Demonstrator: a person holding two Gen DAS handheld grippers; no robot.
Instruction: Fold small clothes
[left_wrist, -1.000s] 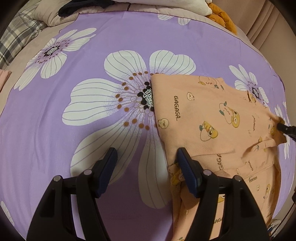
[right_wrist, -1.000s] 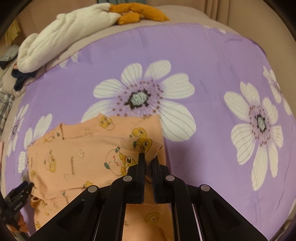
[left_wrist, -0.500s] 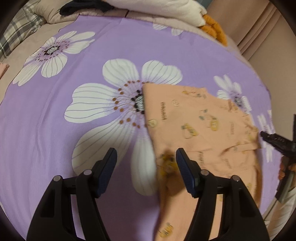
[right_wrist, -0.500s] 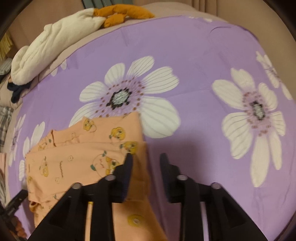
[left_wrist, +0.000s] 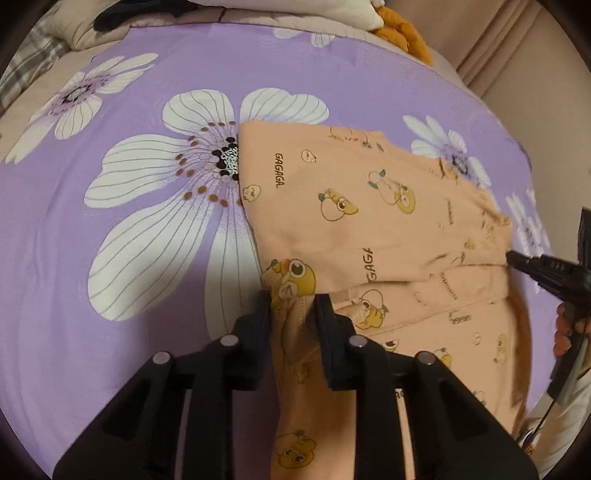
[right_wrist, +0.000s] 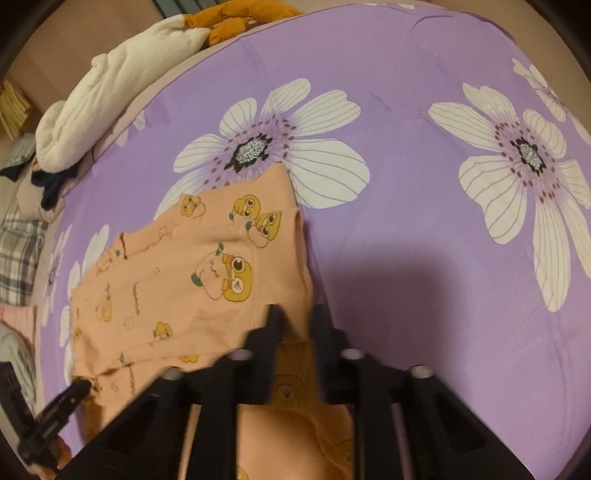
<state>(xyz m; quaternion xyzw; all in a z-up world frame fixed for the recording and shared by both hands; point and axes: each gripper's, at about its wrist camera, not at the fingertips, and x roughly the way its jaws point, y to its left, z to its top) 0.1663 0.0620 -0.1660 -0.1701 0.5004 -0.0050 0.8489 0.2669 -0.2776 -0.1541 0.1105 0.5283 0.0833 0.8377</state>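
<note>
Peach garment (left_wrist: 369, 221) lying lengthwise between grippers, left gripper (left_wrist: 291, 306) jaws closing on its edge, right gripper (right_wrist: 295, 317) clamped.

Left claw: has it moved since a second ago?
Yes. The left claw went right, off the white flower and onto the garment's edge; its jaws are closing with cloth between them.

The peach garment (left_wrist: 369, 229) is cut off at the lower frame edge; its lower part is hidden behind the left tongs (left_wrist: 291, 306). The right tongs (right_wrist: 295, 317) are blurred.
</note>
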